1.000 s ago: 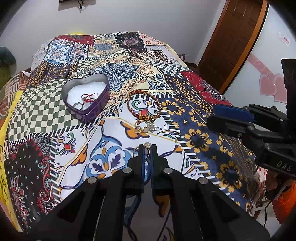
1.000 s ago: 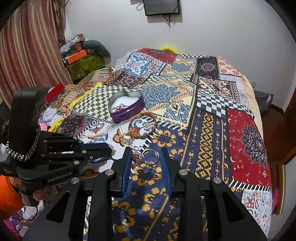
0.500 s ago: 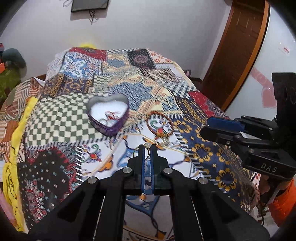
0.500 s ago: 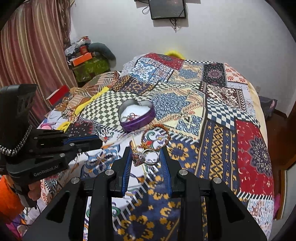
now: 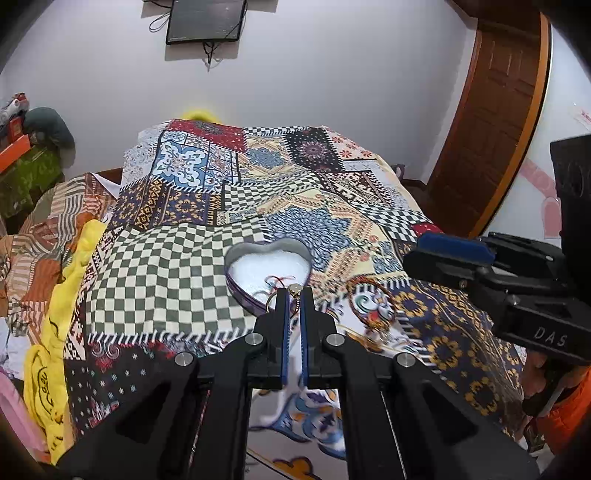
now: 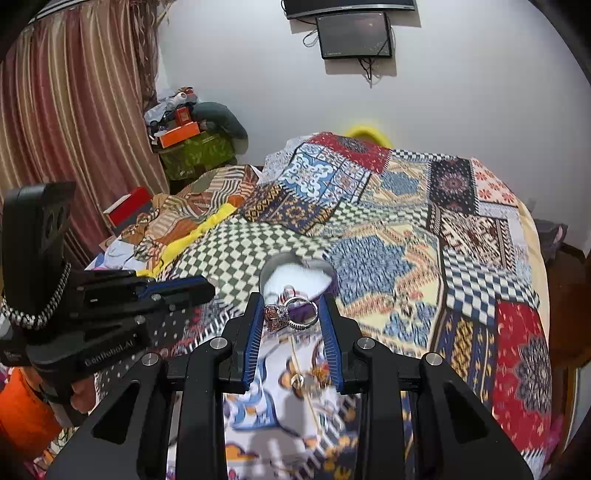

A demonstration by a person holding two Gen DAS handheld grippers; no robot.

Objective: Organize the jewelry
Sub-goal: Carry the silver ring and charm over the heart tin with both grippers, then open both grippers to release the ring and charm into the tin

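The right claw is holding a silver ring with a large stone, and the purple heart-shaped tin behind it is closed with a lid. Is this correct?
Not quite. The purple heart-shaped tin has no lid: the right wrist view shows its white inside. The right claw does hold the silver ring with a large stone.

The bracelet [image 6: 314,373] below the right tongs is motion-blurred. The left tongs [image 5: 294,295] hide most of their small ring [image 5: 293,290]. The heart tin's [image 5: 236,258] contents are too small to identify.

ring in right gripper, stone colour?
Orange-pink stone on the silver ring; clearest in the right wrist view.

a patchwork bedspread [image 5: 177,280], a wall screen [image 6: 354,35], striped curtains [image 6: 74,110] and a wooden door [image 5: 491,110].
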